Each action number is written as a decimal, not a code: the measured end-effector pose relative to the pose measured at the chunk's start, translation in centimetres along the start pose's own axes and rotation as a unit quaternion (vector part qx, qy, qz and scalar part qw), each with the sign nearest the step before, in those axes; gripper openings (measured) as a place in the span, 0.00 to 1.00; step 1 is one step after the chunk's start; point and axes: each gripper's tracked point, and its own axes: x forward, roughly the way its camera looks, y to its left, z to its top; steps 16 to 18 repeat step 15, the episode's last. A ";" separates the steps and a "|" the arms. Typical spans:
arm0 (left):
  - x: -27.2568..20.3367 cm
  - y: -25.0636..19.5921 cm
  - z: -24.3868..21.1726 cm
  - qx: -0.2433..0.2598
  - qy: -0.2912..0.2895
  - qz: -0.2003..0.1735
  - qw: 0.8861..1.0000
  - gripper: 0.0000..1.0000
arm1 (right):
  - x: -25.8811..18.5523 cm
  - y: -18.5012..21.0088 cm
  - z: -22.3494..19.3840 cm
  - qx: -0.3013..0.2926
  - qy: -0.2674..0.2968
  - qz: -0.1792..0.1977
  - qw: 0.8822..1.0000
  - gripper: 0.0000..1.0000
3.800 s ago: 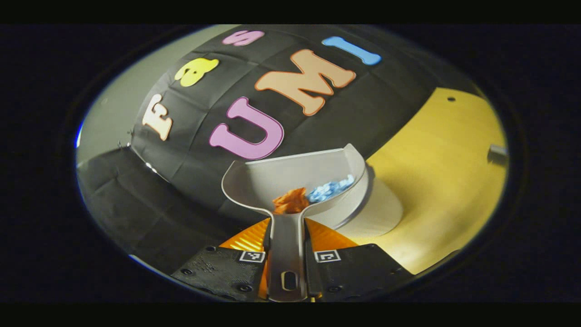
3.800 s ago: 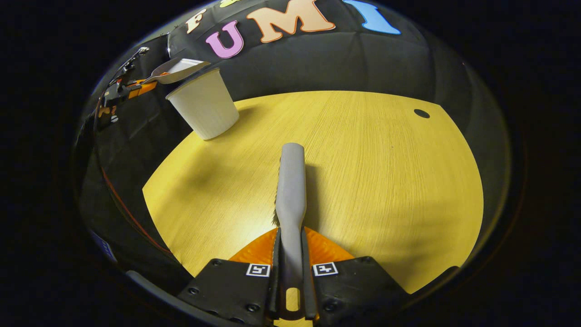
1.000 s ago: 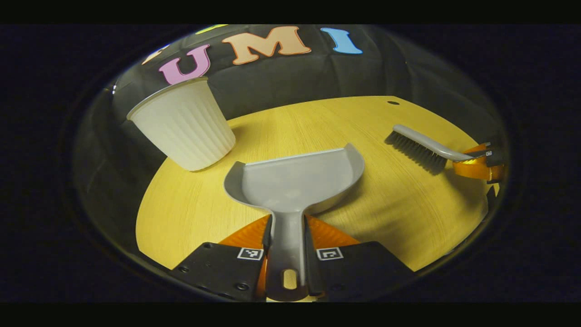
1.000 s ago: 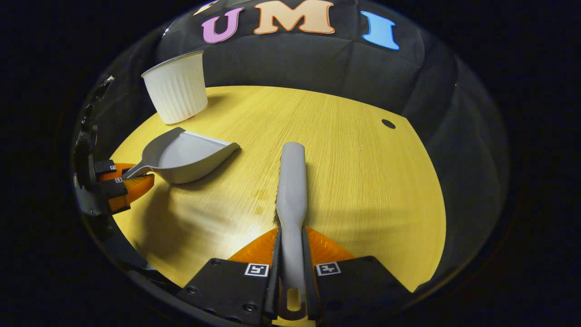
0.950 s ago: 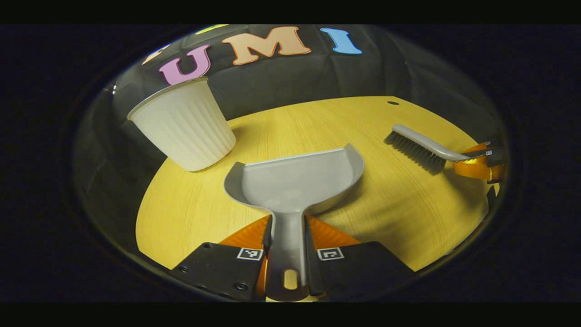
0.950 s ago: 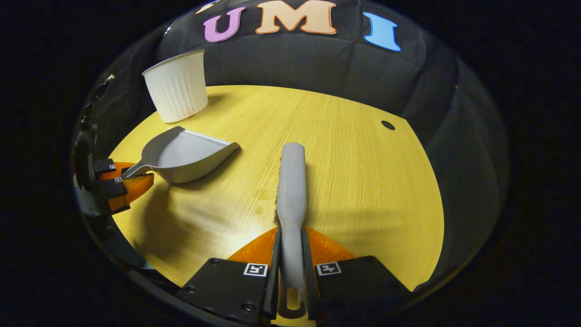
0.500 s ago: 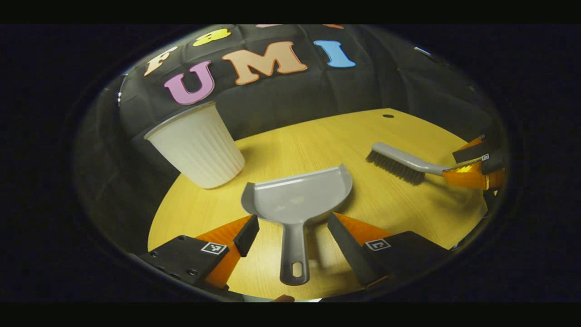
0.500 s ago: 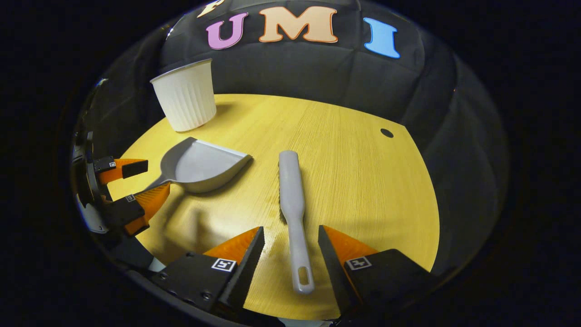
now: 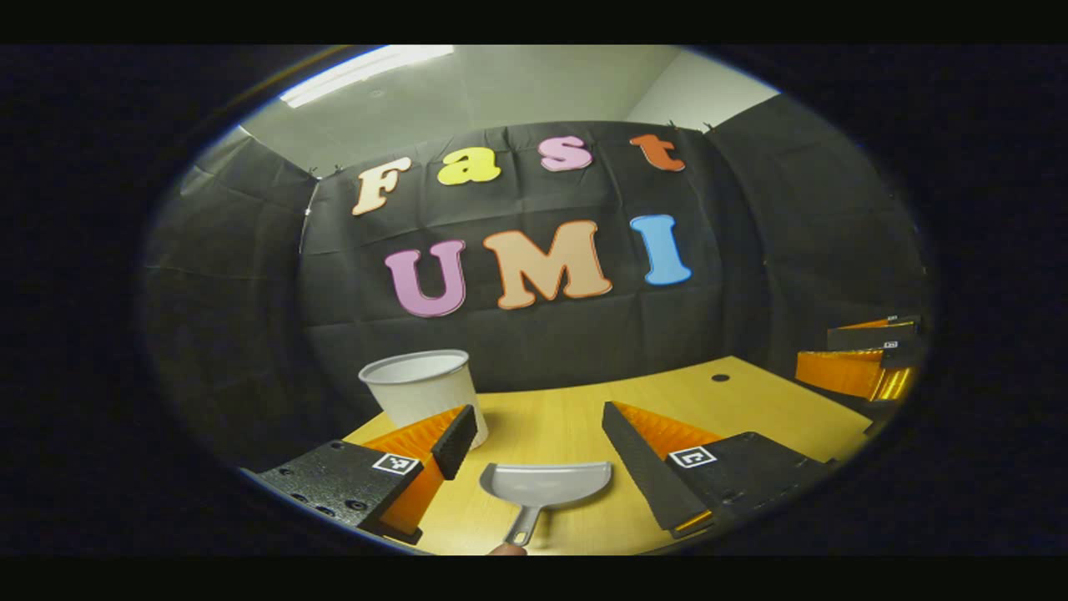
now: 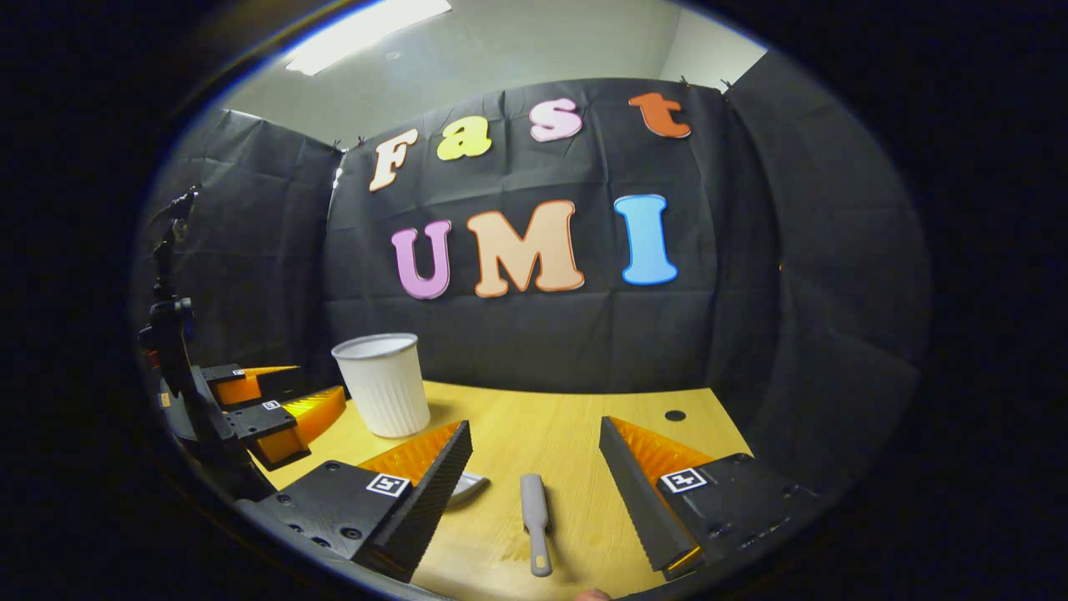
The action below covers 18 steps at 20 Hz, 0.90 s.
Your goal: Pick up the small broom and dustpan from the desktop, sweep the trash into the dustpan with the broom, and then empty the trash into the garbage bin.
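You had bare desktop around the dustpan and broom, with the garbage bin standing near the back-left edge. Your left gripper and right gripper hung raised above them, jaws spread wide, holding nothing.

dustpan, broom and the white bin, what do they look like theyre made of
Dustpan: looks like moulded plastic, smooth grey with a soft sheen, pan and handle in one piece.
Broom: its grey handle looks like the same matte plastic, with a hanging hole at its end; the bristles are not visible here.
Garbage bin: thin white ribbed wall with a rolled rim, probably plastic, though paper cannot be ruled out.
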 end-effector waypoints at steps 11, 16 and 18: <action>1.1 -1.3 5.2 -0.001 -0.061 -0.089 0.994 0.92 | -1.7 1.4 6.1 -0.003 -0.069 -0.065 0.995 0.93; 1.3 -1.3 6.3 0.001 -0.078 -0.094 0.992 1.00 | -1.8 1.8 7.1 -0.009 -0.080 -0.068 0.994 0.93; 1.3 -1.3 6.3 0.001 -0.078 -0.094 0.992 1.00 | -1.8 1.8 7.1 -0.009 -0.080 -0.068 0.994 0.93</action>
